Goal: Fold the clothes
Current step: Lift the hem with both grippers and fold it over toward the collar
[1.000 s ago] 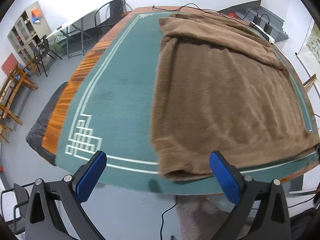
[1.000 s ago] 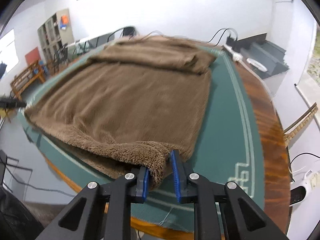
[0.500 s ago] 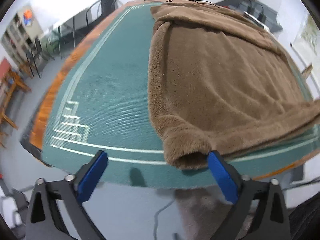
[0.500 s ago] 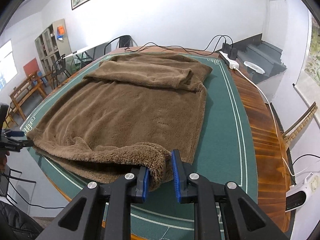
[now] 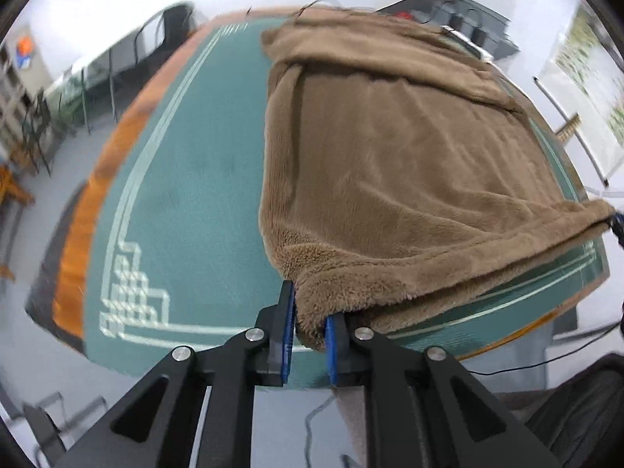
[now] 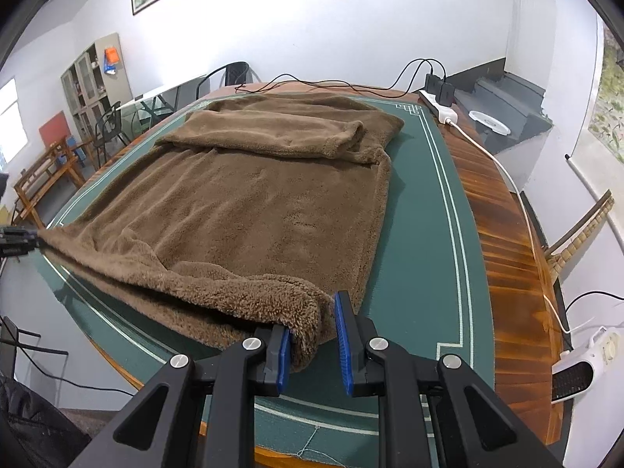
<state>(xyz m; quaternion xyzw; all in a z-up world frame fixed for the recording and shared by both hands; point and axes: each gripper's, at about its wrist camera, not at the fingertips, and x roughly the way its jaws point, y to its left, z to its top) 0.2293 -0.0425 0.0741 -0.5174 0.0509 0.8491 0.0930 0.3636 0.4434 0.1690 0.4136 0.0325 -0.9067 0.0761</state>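
Observation:
A brown fleece garment [image 5: 409, 156] lies spread on the green-topped table [image 5: 187, 195], with a sleeve folded across its far end [image 6: 273, 132]. My left gripper [image 5: 308, 335] is shut on the garment's near left corner. My right gripper [image 6: 312, 335] is shut on the near right corner, with thick pile bunched between its blue pads [image 6: 282, 355]. The near hem hangs stretched between the two corners, a little above the table. The right gripper shows at the far right edge of the left wrist view [image 5: 616, 222], and the left gripper at the far left of the right wrist view [image 6: 15, 240].
A power strip [image 6: 440, 111] with plugs and a white cable [image 6: 507, 179] run along the wooden table border [image 6: 507, 253] on the right. A white device [image 6: 585, 366] sits at the near right. Chairs [image 6: 230, 74] and a cabinet [image 6: 93, 78] stand beyond the table's left side.
My left gripper was open in front of the near left corner; it moved in and shut on it. The near hem has risen off the table. The right gripper kept its hold.

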